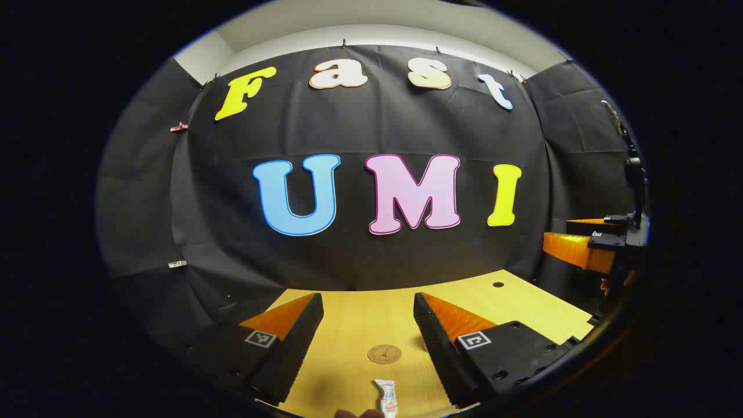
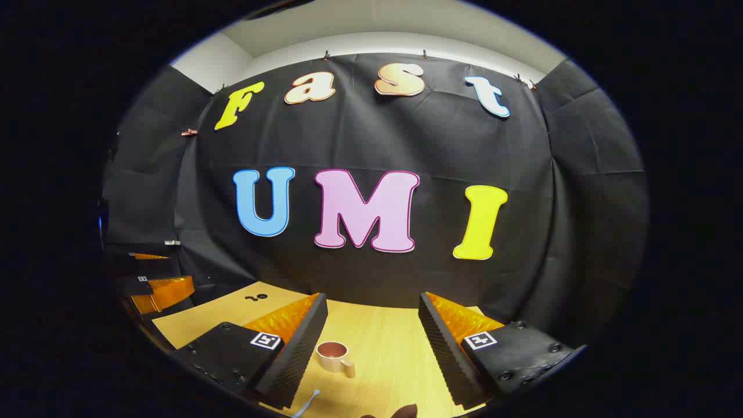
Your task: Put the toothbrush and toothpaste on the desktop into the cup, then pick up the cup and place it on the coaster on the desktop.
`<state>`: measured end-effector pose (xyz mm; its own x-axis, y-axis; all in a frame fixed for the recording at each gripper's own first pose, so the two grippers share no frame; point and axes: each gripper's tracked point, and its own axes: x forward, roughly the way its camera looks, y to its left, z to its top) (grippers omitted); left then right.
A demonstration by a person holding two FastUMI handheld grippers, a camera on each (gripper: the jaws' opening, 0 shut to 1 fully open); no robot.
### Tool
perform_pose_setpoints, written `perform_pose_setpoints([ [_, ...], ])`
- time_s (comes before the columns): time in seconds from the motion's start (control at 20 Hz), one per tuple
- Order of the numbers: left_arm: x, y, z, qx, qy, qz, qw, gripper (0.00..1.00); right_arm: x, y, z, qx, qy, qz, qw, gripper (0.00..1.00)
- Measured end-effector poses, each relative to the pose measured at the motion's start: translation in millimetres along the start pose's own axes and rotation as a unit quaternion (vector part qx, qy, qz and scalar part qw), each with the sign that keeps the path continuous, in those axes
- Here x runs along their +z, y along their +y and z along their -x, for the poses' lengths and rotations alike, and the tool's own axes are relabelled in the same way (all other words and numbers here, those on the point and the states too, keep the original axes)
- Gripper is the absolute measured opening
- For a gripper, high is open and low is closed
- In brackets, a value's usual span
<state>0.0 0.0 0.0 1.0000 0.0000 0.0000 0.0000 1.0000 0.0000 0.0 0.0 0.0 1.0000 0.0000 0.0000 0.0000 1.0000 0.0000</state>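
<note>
Hovering wide open and empty: left hand-held gripper [image 1: 367, 342] over toothpaste [image 1: 387, 396] near coaster [image 1: 384, 353], right hand-held gripper [image 2: 371, 348] over cup [image 2: 335, 355] and toothbrush [image 2: 307, 403]. Lowering squarely, closing across each item's middle.

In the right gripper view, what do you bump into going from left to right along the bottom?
The other gripper at the far left edge → the right gripper's left finger → the toothbrush tip → the cup on the table → the right finger.
</note>
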Motion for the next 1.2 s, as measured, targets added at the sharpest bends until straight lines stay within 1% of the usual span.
perform_pose_setpoints([
  [0.25, -4, -7, -3, -0.004, 0.005, -0.01, 1.0, 0.97, -7, -6, -4, -0.004, 0.008, -0.01, 1.0, 0.97],
  [0.45, -9, -12, -4, -0.007, 0.011, -0.014, 1.0, 1.0, -13, -8, -3, -0.003, 0.018, -0.006, 1.0, 0.97],
  [0.75, -20, -21, -4, -0.016, 0.023, -0.024, 0.999, 1.0, -18, -9, 1, -0.005, 0.024, -0.006, 1.0, 0.97],
  [0.85, -30, -25, -5, -0.018, 0.035, -0.026, 0.999, 1.0, -21, -8, 3, -0.006, 0.03, -0.008, 1.0, 0.97],
  [0.95, -49, -28, -7, -0.017, 0.052, -0.033, 0.998, 1.0, -25, -10, 5, -0.008, 0.034, -0.008, 0.999, 0.97],
  [1.05, -70, -35, -7, -0.025, 0.068, -0.037, 0.997, 1.0, -29, -12, 9, -0.009, 0.041, -0.007, 0.999, 0.97],
  [1.2, -117, -44, -10, -0.032, 0.104, -0.051, 0.993, 1.0, -38, -17, 16, -0.013, 0.056, -0.003, 0.998, 0.97],
])
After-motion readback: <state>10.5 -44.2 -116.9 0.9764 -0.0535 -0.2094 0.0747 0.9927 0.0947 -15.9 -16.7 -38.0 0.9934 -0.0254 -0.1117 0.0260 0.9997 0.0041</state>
